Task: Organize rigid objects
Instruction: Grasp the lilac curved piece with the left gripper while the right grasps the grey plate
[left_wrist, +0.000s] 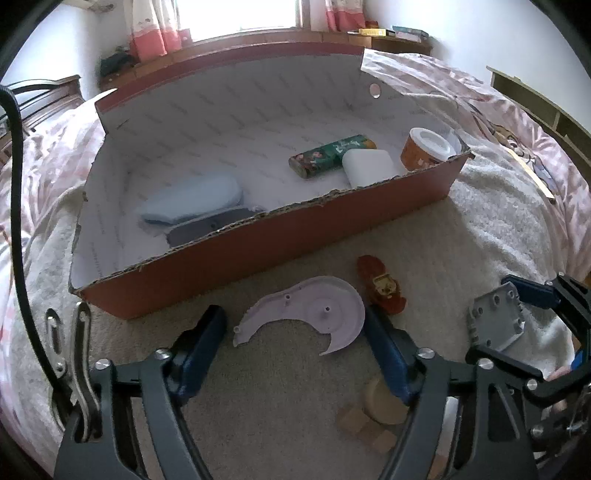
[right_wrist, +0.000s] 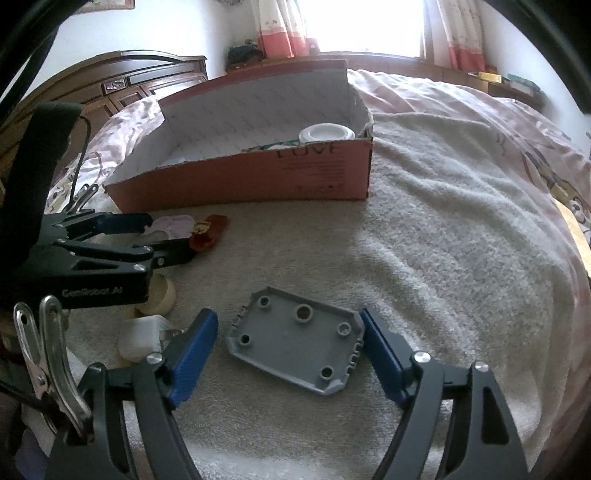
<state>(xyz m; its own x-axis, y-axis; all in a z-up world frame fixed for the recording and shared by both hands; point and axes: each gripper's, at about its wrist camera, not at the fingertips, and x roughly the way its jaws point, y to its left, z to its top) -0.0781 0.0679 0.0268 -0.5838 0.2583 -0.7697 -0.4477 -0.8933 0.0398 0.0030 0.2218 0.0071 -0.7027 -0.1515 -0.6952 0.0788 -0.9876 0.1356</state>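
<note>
A pale lilac curved plastic cover (left_wrist: 314, 314) lies flat on the towel between the blue fingers of my left gripper (left_wrist: 295, 325), which is open; the right finger is close against its edge and the left finger stands clear. A grey rectangular plate with round holes (right_wrist: 295, 339) lies between the fingers of my right gripper (right_wrist: 290, 328), also open, with a small gap on each side. Behind both stands the red cardboard box (left_wrist: 258, 251), white inside, holding a light blue piece (left_wrist: 192, 199), a green tin (left_wrist: 328, 155), a white case (left_wrist: 369, 166) and a lidded orange cup (left_wrist: 424, 149).
A red toy car (left_wrist: 382, 286) lies just right of the lilac cover. Wooden blocks (left_wrist: 369, 428) and a cream cylinder (right_wrist: 162, 295) sit near my grippers. A white towel (right_wrist: 443, 240) covers the bed, with a pink quilt (right_wrist: 480, 107) around it and a wooden headboard (right_wrist: 140, 81) behind.
</note>
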